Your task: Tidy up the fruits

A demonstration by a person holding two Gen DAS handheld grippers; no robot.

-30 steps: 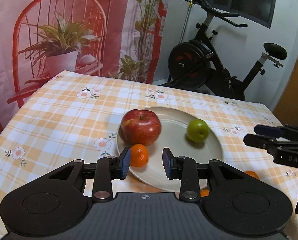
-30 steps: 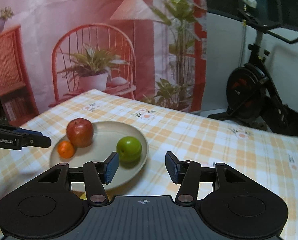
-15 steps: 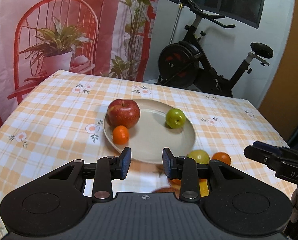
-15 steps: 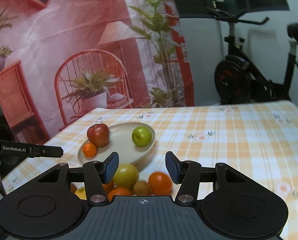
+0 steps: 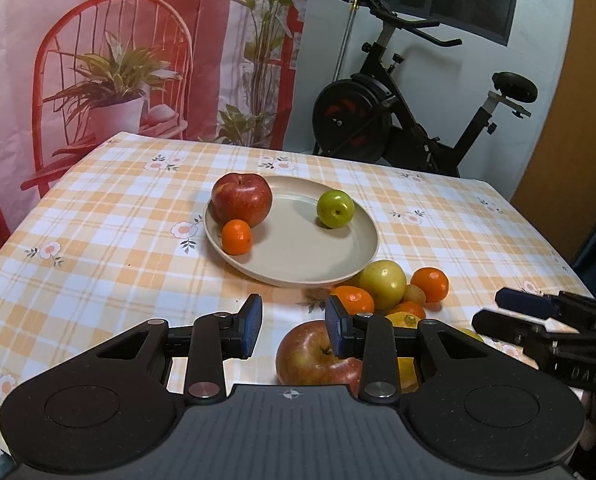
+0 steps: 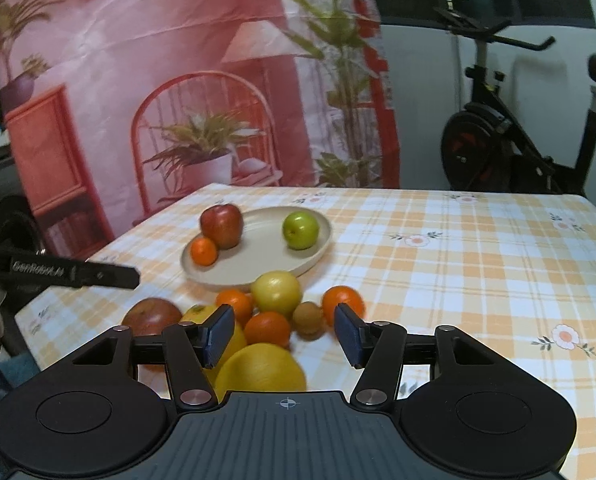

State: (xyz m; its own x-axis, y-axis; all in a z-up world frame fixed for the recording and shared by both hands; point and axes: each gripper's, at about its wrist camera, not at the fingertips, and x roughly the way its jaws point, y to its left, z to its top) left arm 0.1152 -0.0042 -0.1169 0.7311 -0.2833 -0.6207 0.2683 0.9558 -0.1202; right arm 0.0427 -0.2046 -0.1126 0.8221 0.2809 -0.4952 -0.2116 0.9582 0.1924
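From my left tool's view the plate (image 5: 362, 256) sits at about twelve o'clock on the checked cloth (image 5: 98, 240), and it carries a red apple (image 5: 242, 198) at its ten o'clock, a small mandarin (image 5: 237, 237) touching that apple, and a green apple (image 5: 335, 208) at its one o'clock. My left gripper (image 5: 294, 328) has its pads a narrow gap apart with nothing between them; a second red apple (image 5: 310, 354) lies just beyond and under the right pad, at my one o'clock. To its right the loose heap waits off the plate: a yellow apple (image 5: 383, 283), mandarins (image 5: 429, 284), and what I take for a kiwi (image 6: 308, 319), though the blur leaves me unsure. My right gripper (image 6: 284, 334) has just been opening, empty, over an orange (image 6: 267, 330) with a big yellow citrus (image 6: 260, 372) nearest me. All this fruit is round, smooth and ready to roll; the apples are firm and fairly heavy, the mandarins light and soft-skinned, so I would take each across its widest middle and squeeze gently.
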